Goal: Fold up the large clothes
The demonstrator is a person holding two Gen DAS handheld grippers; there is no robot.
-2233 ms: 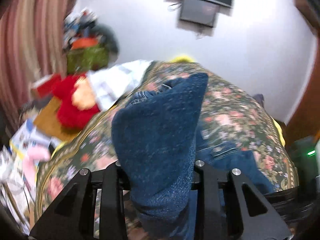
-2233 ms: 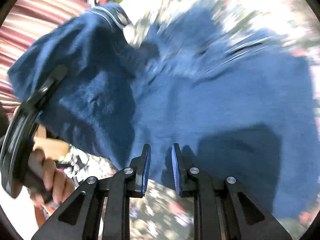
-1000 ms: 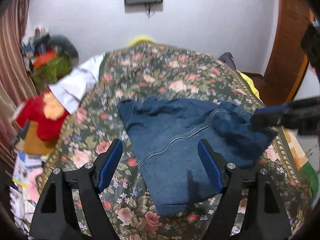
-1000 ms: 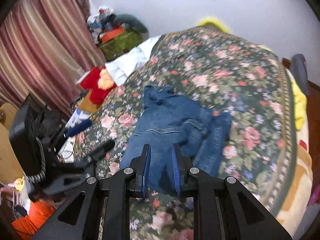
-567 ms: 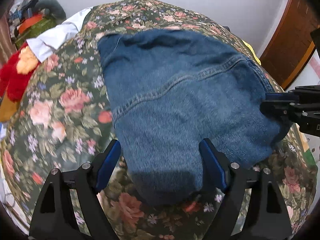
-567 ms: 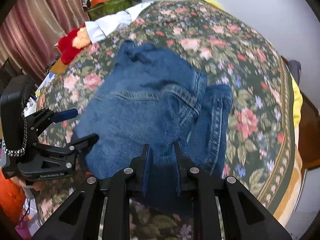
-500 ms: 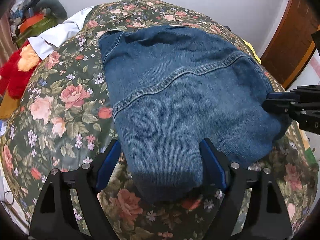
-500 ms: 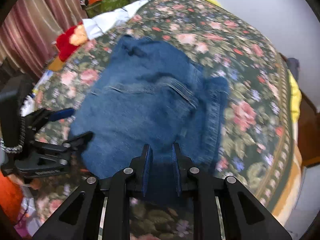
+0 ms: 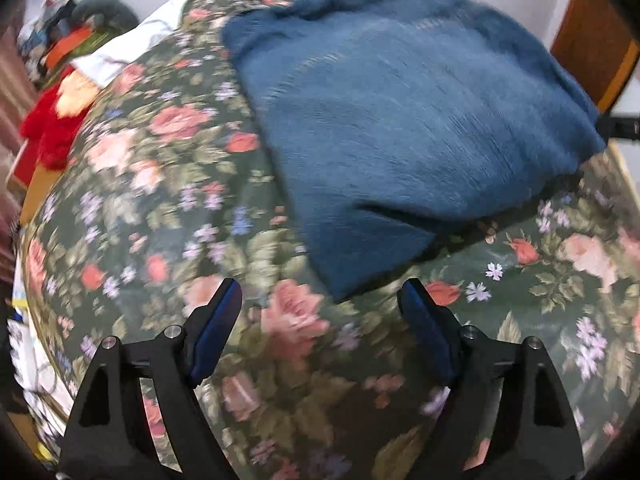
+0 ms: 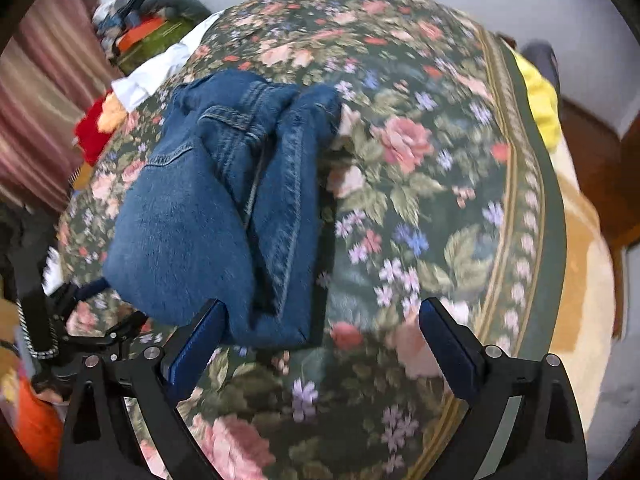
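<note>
My black tongs with blue pads (image 9: 216,320) hover over a dark green bedspread (image 10: 420,184) patterned with pink and red roses, where blue denim clothing (image 9: 400,112) lies; beside the bedspread, a red plush toy (image 9: 48,128) and striped maroon curtains (image 10: 44,92).

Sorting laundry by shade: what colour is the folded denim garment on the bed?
Mid-blue, with lighter stitched seams; the denim garment shows sharpest in the right wrist view.

Motion smears the denim jacket (image 9: 400,120) in the left wrist view; the heap of things (image 10: 136,20) upper left stays too blurred to identify.
</note>
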